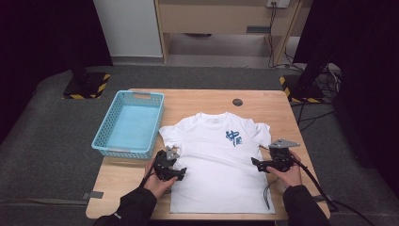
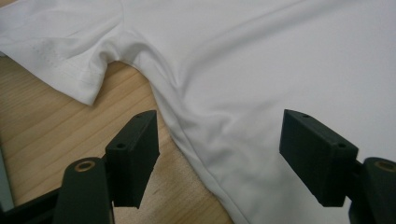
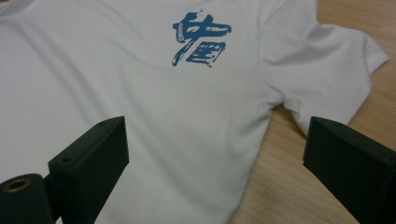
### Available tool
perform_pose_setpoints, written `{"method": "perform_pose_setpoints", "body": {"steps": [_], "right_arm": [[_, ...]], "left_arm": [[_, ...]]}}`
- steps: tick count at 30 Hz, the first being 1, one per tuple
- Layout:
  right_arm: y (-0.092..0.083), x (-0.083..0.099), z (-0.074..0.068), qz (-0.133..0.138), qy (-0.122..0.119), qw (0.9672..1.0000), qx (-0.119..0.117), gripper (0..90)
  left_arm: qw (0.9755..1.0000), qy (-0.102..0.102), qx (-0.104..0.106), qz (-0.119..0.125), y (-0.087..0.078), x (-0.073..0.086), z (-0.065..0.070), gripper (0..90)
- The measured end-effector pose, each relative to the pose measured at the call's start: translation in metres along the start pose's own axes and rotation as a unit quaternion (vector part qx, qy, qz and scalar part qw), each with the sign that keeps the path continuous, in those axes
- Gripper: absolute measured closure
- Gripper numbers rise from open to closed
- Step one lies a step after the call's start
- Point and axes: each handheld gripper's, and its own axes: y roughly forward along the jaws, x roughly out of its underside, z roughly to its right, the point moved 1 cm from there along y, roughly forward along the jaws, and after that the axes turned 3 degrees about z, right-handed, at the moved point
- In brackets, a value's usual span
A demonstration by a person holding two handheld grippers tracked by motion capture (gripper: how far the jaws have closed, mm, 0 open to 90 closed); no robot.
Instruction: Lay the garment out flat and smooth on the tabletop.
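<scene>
T-shirt [image 1: 221, 162] is lying flat, chest up, reaching the bench's near edge; I'm holding the left gripper [image 1: 181, 173] and right gripper [image 1: 256, 164] over its side seams. In the left gripper view, released jaws are straddling the thin, limp seam. In the right gripper view, jaws are gaping too; I'd pinch hem corners.

Light wood bench [image 1: 141, 181] w/ a round grommet [image 1: 237, 102] near its far edge, standing on grey carpet [image 1: 42, 155]. Two black stands, bases edged w/ yellow-black hazard tape [image 1: 86, 88], flank the far corners; dark curtains [image 1: 37, 37] either side. Behind: white panel [image 1: 128, 28], wooden cabinet [image 1: 221, 19], wall socket [image 1: 277, 4] w/ cables [image 1: 320, 113] trailing at right. Even indoor light.
</scene>
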Motion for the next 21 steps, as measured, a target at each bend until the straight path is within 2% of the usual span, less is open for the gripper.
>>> {"method": "perform_pose_setpoints", "body": {"steps": [4,7,12,14,17,21], "right_arm": [[0.008,0.003,-0.006,-0.026,-0.013,0.9996,-0.008,6.5],[0.010,0.001,-0.007,-0.024,-0.014,0.9996,-0.004,6.6],[0.011,-0.007,0.003,-0.004,-0.006,0.9998,0.017,7.5],[0.017,-0.011,0.009,-0.003,0.002,0.9998,0.019,7.4],[0.029,-0.016,0.015,-0.009,-0.003,0.9996,0.025,6.9],[0.049,-0.024,0.027,-0.014,0.007,0.9994,0.031,5.6]], "left_arm": [[0.9995,0.012,-0.018,-0.022,0.002,0.003,0.001,27.6],[0.9994,-0.004,-0.019,-0.028,-0.001,0.009,-0.001,26.0],[0.9990,-0.034,-0.008,-0.028,-0.008,0.020,-0.003,21.3],[0.9990,-0.035,-0.010,-0.026,-0.009,0.022,-0.002,19.7],[0.9989,-0.039,-0.013,-0.024,-0.010,0.024,-0.001,18.2],[0.9989,-0.042,-0.014,-0.016,-0.011,0.028,0.000,15.6]]}}
